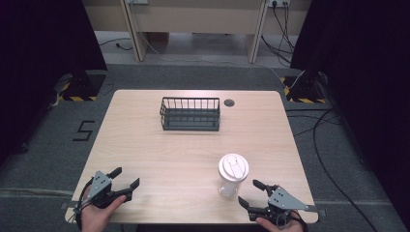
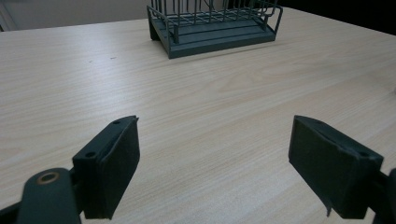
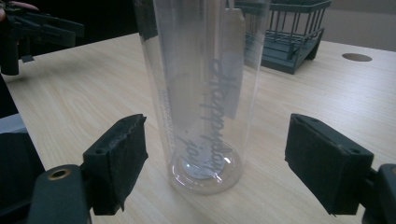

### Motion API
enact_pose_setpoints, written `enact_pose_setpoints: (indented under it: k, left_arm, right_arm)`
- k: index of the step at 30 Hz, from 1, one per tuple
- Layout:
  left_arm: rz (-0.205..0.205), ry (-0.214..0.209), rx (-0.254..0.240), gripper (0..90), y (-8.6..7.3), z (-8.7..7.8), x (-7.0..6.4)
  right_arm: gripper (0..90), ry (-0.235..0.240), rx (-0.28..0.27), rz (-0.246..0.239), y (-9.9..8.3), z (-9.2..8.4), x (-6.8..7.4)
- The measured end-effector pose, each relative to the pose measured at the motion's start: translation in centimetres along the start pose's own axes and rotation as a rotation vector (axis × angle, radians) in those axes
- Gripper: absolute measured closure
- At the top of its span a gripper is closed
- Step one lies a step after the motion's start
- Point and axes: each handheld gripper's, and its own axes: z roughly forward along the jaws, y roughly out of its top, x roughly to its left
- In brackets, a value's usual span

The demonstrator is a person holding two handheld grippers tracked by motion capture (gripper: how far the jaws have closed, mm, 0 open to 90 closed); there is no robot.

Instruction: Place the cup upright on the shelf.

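A clear plastic cup (image 1: 231,180) with a white lid stands upright near the table's front right; up close the cup (image 3: 205,93) is see-through with grey lettering on its side. My right gripper (image 1: 250,194) is open just in front of it, its jaws to either side of the cup's base without touching; in its own view the right gripper (image 3: 215,163) frames the cup. My left gripper (image 1: 126,177) is open at the front left with nothing between its jaws, and the left gripper (image 2: 214,168) faces bare wood. A dark wire basket (image 1: 190,114) sits at the back middle.
The basket (image 2: 215,21) lies straight ahead of the left gripper, far off. A round cable hole (image 1: 229,102) sits in the tabletop right of the basket. The wooden table (image 1: 159,154) has open surface between basket and cup. Cables lie on the floor at right.
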Motion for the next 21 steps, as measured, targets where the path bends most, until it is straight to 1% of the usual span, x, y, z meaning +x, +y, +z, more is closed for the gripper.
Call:
enact_pose_setpoints:
  k: [6,10,14,15,21]
  left_arm:
    - [0.002,0.001,0.001,16.0,0.0,0.0,0.0]
    - [0.002,0.001,0.0,16.0,0.0,0.0,0.0]
    - [0.002,0.0,0.0,16.0,0.0,0.0,-0.1]
    - [0.003,0.001,0.001,16.1,0.0,0.0,-0.1]
    - [0.003,0.001,0.001,16.0,0.0,-0.1,0.0]
  right_arm:
    - [18.6,0.01,0.013,-0.018,0.3,1.1,0.2]
    - [17.6,-0.004,0.002,-0.015,0.6,1.8,0.3]
    - [15.9,-0.013,0.011,-0.018,0.6,2.5,0.2]
    - [15.9,-0.014,0.013,-0.011,0.6,2.7,0.2]
    - [15.5,-0.003,0.019,-0.011,0.7,4.0,0.4]
